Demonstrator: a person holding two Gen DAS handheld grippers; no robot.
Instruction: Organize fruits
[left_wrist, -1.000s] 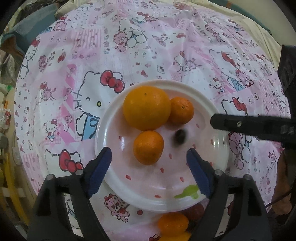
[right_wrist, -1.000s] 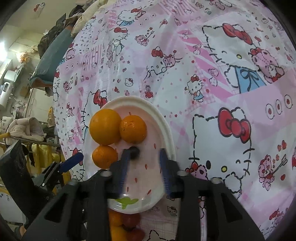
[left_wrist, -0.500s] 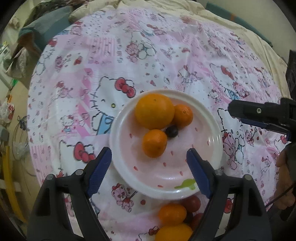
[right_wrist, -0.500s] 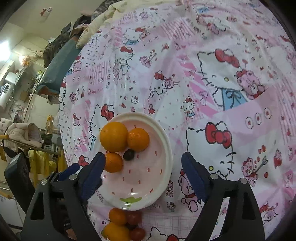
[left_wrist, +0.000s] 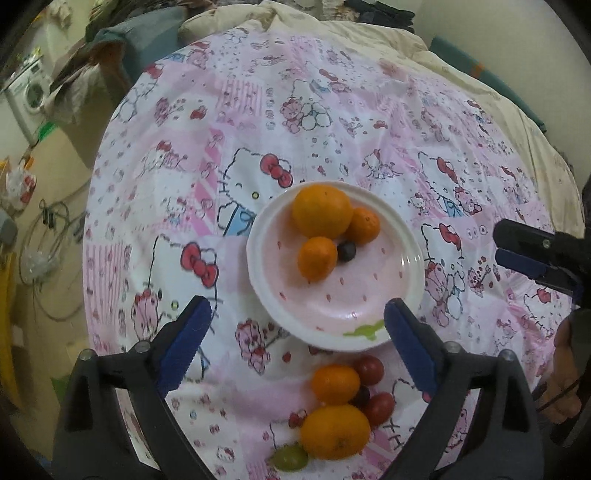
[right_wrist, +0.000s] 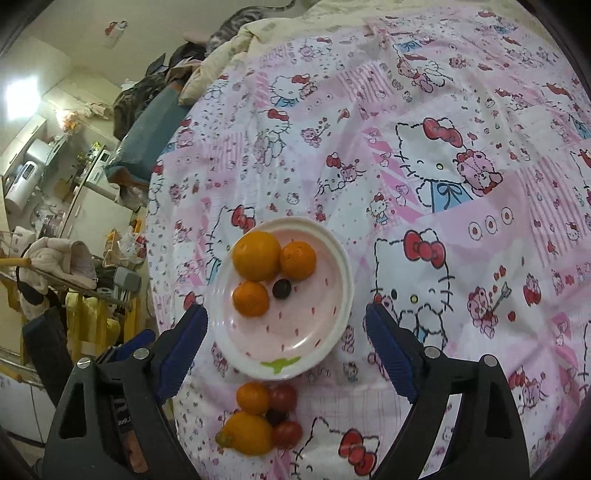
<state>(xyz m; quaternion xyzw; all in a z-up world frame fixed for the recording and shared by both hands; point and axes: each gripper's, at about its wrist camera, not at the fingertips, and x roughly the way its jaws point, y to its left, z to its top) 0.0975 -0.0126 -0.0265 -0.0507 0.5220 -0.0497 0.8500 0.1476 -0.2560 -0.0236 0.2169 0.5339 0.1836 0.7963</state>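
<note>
Fruit on a plate (left_wrist: 410, 258), both tongs empty

Left tongs (left_wrist: 297, 343) spreading wider, right tongs (right_wrist: 286, 345) released; no readable writing on the cartoon-cat cloth (right_wrist: 443, 147).

No readable text, labels, numbers or brand names anywhere; the tablecloth (left_wrist: 332, 122) carries only cartoon cat and bear drawings.

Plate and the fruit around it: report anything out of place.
Nothing spilled or damaged. The plate holds three oranges and one dark grape. A loose pile still sits on the tablecloth beside its near rim: two oranges, two red tomatoes, a dark grape, a green grape.
</note>
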